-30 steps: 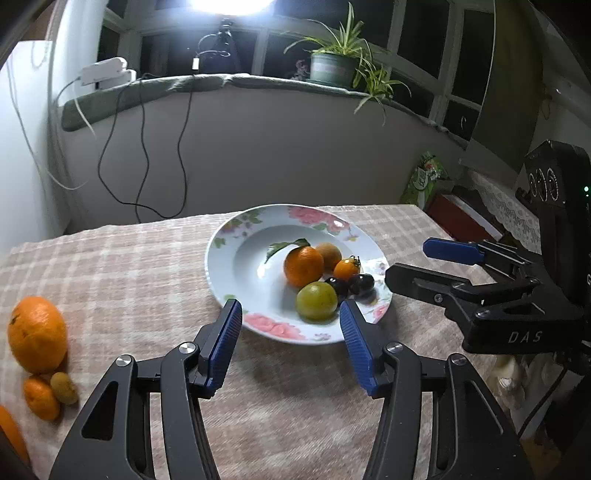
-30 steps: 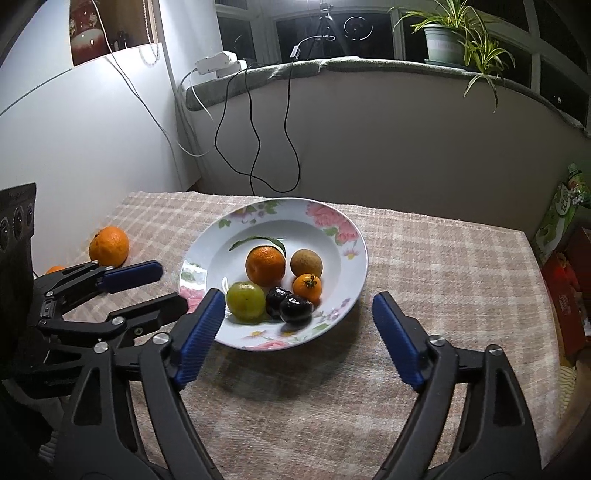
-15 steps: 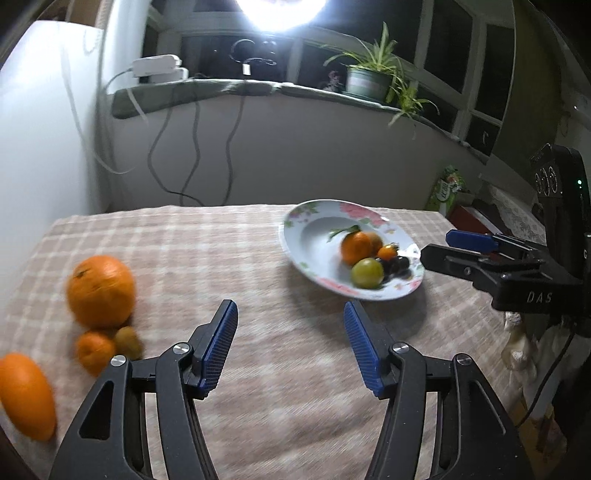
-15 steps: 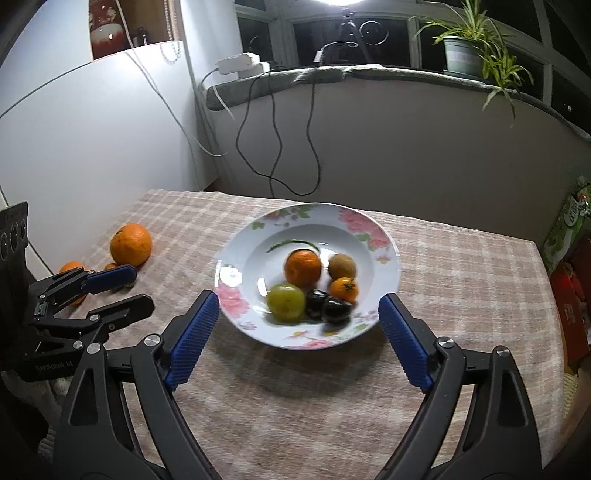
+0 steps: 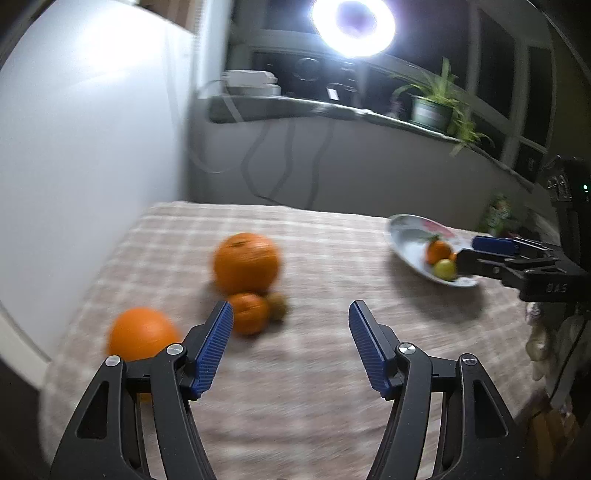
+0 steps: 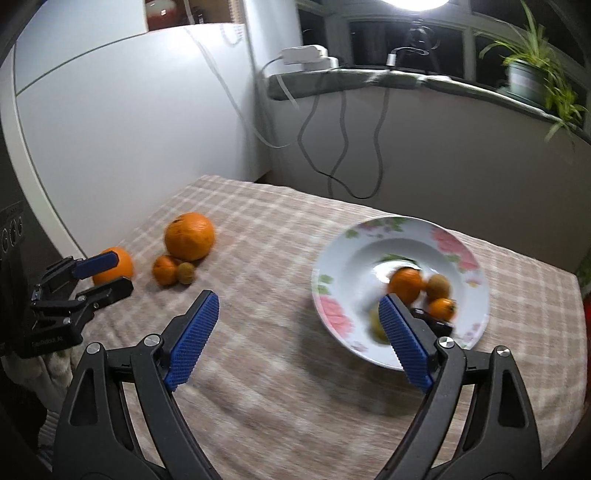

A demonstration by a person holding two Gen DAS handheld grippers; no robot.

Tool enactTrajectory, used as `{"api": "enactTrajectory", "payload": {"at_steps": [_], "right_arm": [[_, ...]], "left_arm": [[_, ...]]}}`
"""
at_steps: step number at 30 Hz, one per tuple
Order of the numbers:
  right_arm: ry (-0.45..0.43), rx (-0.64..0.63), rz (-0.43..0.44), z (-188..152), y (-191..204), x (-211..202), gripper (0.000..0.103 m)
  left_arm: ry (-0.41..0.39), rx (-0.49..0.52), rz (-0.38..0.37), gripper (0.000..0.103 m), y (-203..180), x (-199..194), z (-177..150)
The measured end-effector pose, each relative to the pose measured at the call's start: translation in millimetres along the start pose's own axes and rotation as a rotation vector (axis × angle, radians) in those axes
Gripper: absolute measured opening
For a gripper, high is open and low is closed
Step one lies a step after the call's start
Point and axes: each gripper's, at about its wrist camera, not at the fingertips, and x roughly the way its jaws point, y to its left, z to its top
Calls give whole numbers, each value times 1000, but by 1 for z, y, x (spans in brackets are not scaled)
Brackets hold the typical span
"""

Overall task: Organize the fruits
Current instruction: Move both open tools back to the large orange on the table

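A flowered white plate (image 6: 461, 243) holds a tangerine (image 6: 405, 283), a brown kiwi-like fruit, a small orange tomato, dark fruits and a green fruit; it also shows in the left wrist view (image 5: 406, 236). On the checked cloth lie a big orange (image 5: 245, 262), a small tangerine (image 5: 249, 312), a small brown fruit (image 5: 277, 305) and another orange (image 5: 142, 334). My left gripper (image 5: 291, 312) is open and empty, just right of this group. My right gripper (image 6: 298, 302) is open and empty, left of the plate.
A white cabinet wall (image 6: 129, 122) bounds the table's left side. Behind the table runs a low wall with hanging cables (image 6: 343, 133), a sill and a potted plant (image 6: 528, 74). A bright lamp (image 5: 352, 26) glares above. The table's near-left edge (image 5: 22, 354) is close.
Both grippers have swung left. The loose oranges now lie near the left gripper's fingers, and the plate has shifted to the right in both views. Both grippers stay open.
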Motion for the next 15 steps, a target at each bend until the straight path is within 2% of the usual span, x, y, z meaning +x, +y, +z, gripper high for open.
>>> {"api": "enactTrajectory", "payload": {"at_steps": [7, 15], "right_arm": [[18, -47, 84, 11, 40, 18, 91], [68, -76, 218, 18, 87, 41, 91]], "left_arm": [[-7, -86, 78, 70, 51, -23, -17], [15, -148, 71, 72, 85, -27, -32]]}}
